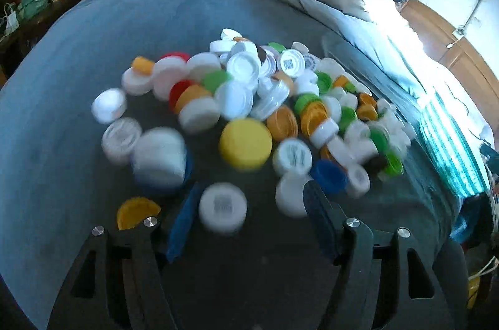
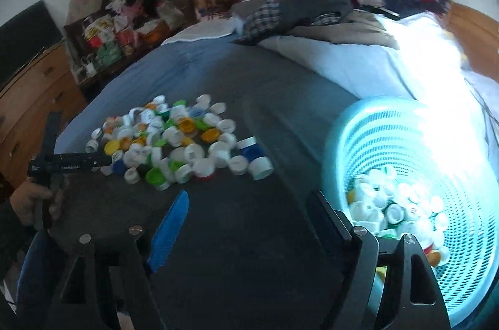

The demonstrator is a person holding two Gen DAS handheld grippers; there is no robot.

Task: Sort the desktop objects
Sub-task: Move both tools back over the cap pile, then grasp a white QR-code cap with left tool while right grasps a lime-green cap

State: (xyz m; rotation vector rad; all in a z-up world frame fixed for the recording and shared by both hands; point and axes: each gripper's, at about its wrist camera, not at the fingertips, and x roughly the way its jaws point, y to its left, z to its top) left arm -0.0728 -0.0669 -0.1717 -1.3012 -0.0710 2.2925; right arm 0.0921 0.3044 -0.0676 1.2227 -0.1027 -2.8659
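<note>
With both jaws apart and empty, left hand-held gripper [image 1: 249, 224] poised over the heap of mixed plastic bottle caps [image 1: 249, 112] on the bed's grey blanket [image 1: 78, 65], right hand-held gripper [image 2: 246, 224] beside the turquoise perforated plastic basket [image 2: 405, 143]: picking step; next, straddle the white printed-top cap [image 1: 223, 207] and close.

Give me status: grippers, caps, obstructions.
Left gripper open over the cap pile, white cap between its fingers, not gripped. Right gripper open, empty, beside the teal basket. Nothing in the way.

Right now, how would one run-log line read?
left tool: open, empty, over bottle caps | right tool: open, empty, beside basket | basket: caps inside | surface: dark cloth
</note>
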